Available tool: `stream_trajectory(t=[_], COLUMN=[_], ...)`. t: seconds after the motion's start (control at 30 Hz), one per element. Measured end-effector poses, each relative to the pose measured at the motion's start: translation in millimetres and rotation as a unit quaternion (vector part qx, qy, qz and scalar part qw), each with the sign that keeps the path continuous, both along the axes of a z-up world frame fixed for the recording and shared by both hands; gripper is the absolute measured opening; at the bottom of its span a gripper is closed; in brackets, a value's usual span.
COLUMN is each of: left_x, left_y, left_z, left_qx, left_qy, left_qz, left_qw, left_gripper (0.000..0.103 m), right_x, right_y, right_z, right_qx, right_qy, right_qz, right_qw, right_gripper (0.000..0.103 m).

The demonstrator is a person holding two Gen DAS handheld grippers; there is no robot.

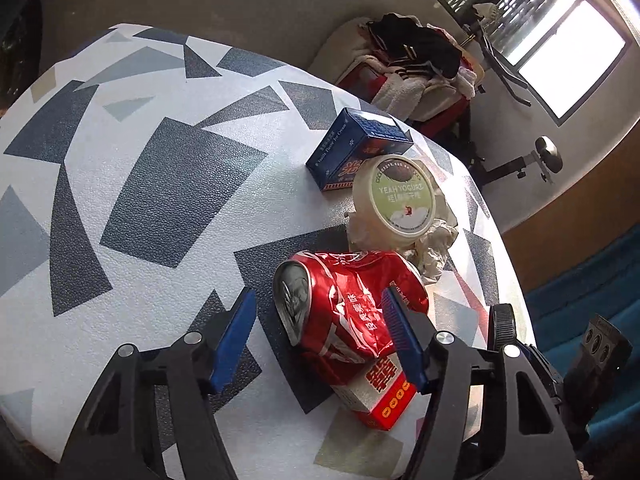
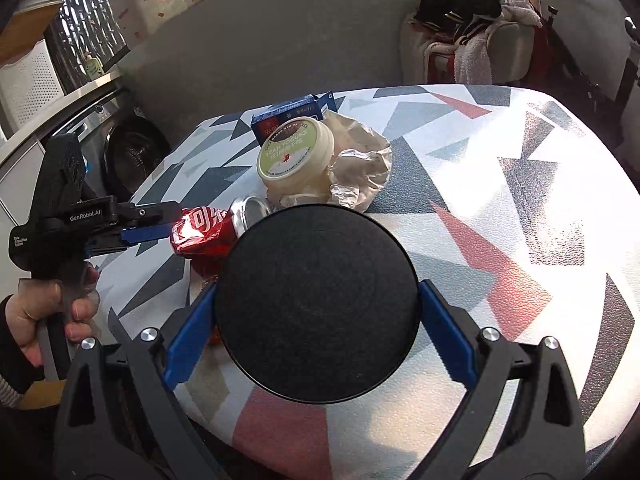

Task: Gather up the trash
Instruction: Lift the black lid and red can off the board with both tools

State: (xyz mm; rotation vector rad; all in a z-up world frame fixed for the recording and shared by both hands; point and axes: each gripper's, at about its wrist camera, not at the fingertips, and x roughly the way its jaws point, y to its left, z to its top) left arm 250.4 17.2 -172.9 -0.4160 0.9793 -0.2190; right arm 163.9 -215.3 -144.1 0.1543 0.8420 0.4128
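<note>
A crushed red can (image 1: 348,308) lies on the patterned table (image 1: 160,184), partly on a red and white carton (image 1: 380,398). My left gripper (image 1: 320,332) is open with its blue pads either side of the can, not closed on it. Behind are a yogurt tub (image 1: 400,196) on crumpled paper (image 1: 436,248) and a blue box (image 1: 360,148). My right gripper (image 2: 318,316) is shut on a round black container (image 2: 318,314), held above the table. The can (image 2: 204,236), tub (image 2: 296,156), paper (image 2: 360,172), blue box (image 2: 292,114) and left gripper (image 2: 144,228) show in the right wrist view.
A chair piled with clothes (image 1: 416,64) stands beyond the table's far edge, with a window (image 1: 560,52) behind. A washing machine (image 2: 128,148) stands left of the table in the right wrist view. Blue flooring (image 1: 592,288) lies past the table's right edge.
</note>
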Motion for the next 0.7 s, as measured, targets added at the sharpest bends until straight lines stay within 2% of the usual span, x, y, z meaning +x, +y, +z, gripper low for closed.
stream_trajectory(t=[0.13,0.17,0.2,0.27,0.33,0.37,0.43,0.7], left_x=[17.3,20.4,23.8,27.1,25.7,25.1,23.0,6.1], left_y=[-5.2,-6.0,-6.8,-7.9,-11.6,-15.1,-18.1,-7.5], left_z=[-8.6,-12.0,-16.3,-23.0,-20.1,-18.2,-12.7,29.0], left_qx=[0.02,0.025,0.032,0.038,0.059,0.083,0.1,0.125], left_qy=[0.022,0.028,0.036,0.042,0.027,0.022,0.007,-0.064], left_qz=[0.015,0.016,0.016,0.01,0.001,-0.004,-0.017,-0.033], left_qw=[0.9995,0.9992,0.9987,0.9983,0.9979,0.9963,0.9948,0.9895], left_gripper=[0.063,0.06,0.051,0.04,0.033,0.033,0.032,0.031], right_x=[-10.4,-13.3,-15.5,-19.4,-22.6,-23.5,-25.2,-31.7], right_y=[-5.7,-7.4,-9.6,-11.2,-12.7,-13.9,-15.9,-15.6], right_z=[-4.9,-5.9,-7.4,-10.1,-13.2,-14.5,-16.5,-9.5], right_qx=[-0.016,-0.017,-0.017,-0.016,-0.015,-0.014,-0.013,-0.01], right_qy=[-0.005,-0.006,-0.006,-0.005,-0.003,-0.001,0.001,-0.006], right_qz=[0.001,0.001,0.001,0.001,0.002,0.001,-0.001,-0.004], right_qw=[1.0,1.0,1.0,1.0,1.0,1.0,1.0,1.0], right_gripper=[0.094,0.094,0.094,0.094,0.094,0.094,0.094,0.094])
